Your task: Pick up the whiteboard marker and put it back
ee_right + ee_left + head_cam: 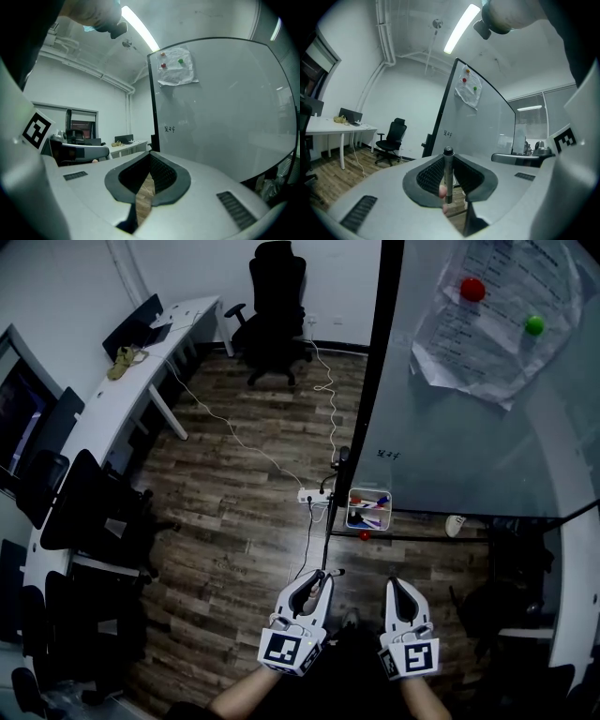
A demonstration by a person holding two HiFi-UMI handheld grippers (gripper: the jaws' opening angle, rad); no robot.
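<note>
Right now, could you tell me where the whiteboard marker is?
The marker is clamped in the left gripper, low and left of centre in the head view, short of the tray at the whiteboard's foot.

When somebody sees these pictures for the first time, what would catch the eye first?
The big whiteboard at the right of the head view, with a crumpled paper held by a red magnet and a green magnet. Then the left tool, low in front, clamped on a dark whiteboard marker.

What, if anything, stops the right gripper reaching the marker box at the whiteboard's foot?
Probably nothing, so likely yes: only bare floor shows between the right gripper and the marker box, though it must move forward first.
</note>
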